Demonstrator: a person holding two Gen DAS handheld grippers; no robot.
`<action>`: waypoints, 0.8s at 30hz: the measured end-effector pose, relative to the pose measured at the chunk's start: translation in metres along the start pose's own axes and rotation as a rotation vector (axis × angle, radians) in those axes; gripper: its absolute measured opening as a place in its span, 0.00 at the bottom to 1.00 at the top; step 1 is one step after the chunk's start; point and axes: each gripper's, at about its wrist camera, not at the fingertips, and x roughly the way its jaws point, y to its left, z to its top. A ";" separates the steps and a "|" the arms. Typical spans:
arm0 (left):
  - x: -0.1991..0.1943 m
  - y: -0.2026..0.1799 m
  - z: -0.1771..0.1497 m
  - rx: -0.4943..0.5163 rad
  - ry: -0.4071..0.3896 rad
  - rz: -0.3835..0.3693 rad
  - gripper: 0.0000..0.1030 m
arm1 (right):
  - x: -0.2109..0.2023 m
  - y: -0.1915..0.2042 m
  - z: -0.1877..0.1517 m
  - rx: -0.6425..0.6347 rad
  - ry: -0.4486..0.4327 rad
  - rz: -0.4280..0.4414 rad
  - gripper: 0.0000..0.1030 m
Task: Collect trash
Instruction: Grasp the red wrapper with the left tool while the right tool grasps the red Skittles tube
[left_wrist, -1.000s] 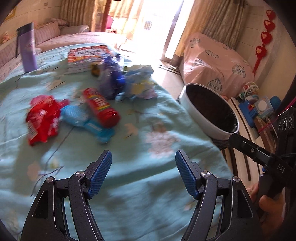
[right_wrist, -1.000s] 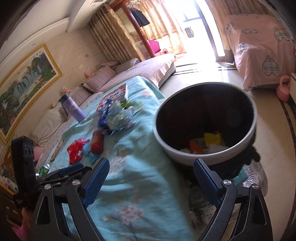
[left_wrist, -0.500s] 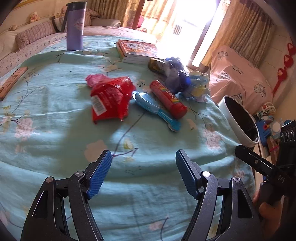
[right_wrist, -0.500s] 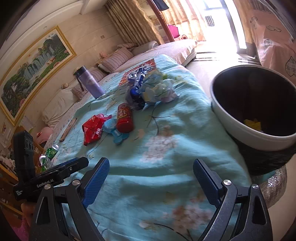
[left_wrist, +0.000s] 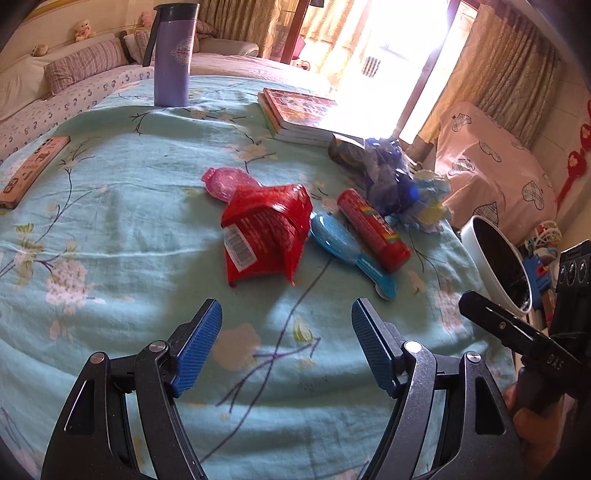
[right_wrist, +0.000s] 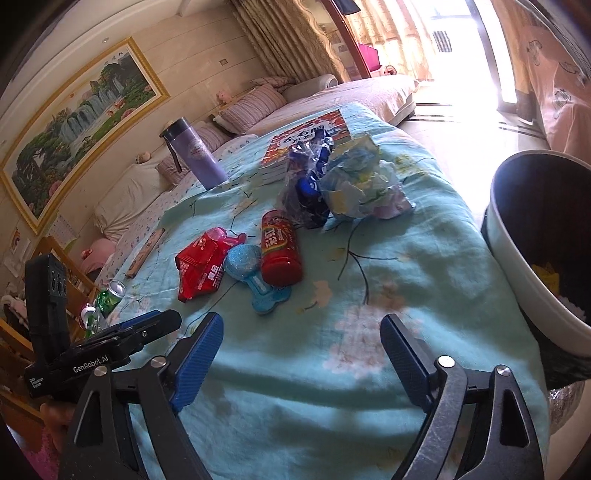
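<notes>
On the light-blue flowered tablecloth (left_wrist: 110, 229) lie a crumpled red snack bag (left_wrist: 264, 232) (right_wrist: 201, 264), a red snack tube (left_wrist: 373, 229) (right_wrist: 279, 247), a blue wrapper (left_wrist: 388, 177) (right_wrist: 308, 177) and a pale crumpled wrapper (left_wrist: 430, 201) (right_wrist: 364, 184). My left gripper (left_wrist: 286, 345) is open and empty, just short of the red bag. My right gripper (right_wrist: 301, 354) is open and empty, over the cloth in front of the tube. A white trash bin with a dark inside (left_wrist: 496, 258) (right_wrist: 532, 266) stands off the table's right edge and holds some trash.
A blue hairbrush (left_wrist: 351, 251) (right_wrist: 251, 273) lies between bag and tube, a pink one (left_wrist: 225, 181) behind the bag. A purple flask (left_wrist: 173, 55) (right_wrist: 197, 155), stacked books (left_wrist: 299, 114) and a wooden box (left_wrist: 33, 170) sit farther back. Green cans (right_wrist: 107, 299) stand at the left.
Both grippers have swung left, away from the bin and toward the trash on the table. The red bag and tube now lie nearer the left gripper. Both stayed open.
</notes>
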 end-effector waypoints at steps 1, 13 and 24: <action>0.001 0.002 0.004 -0.002 -0.001 0.006 0.74 | 0.004 0.001 0.003 -0.003 0.004 0.002 0.79; 0.035 0.020 0.043 -0.007 -0.004 0.011 0.77 | 0.058 0.016 0.037 -0.054 0.057 0.028 0.65; 0.047 0.007 0.035 0.052 0.037 -0.064 0.26 | 0.072 0.015 0.033 -0.076 0.106 0.014 0.35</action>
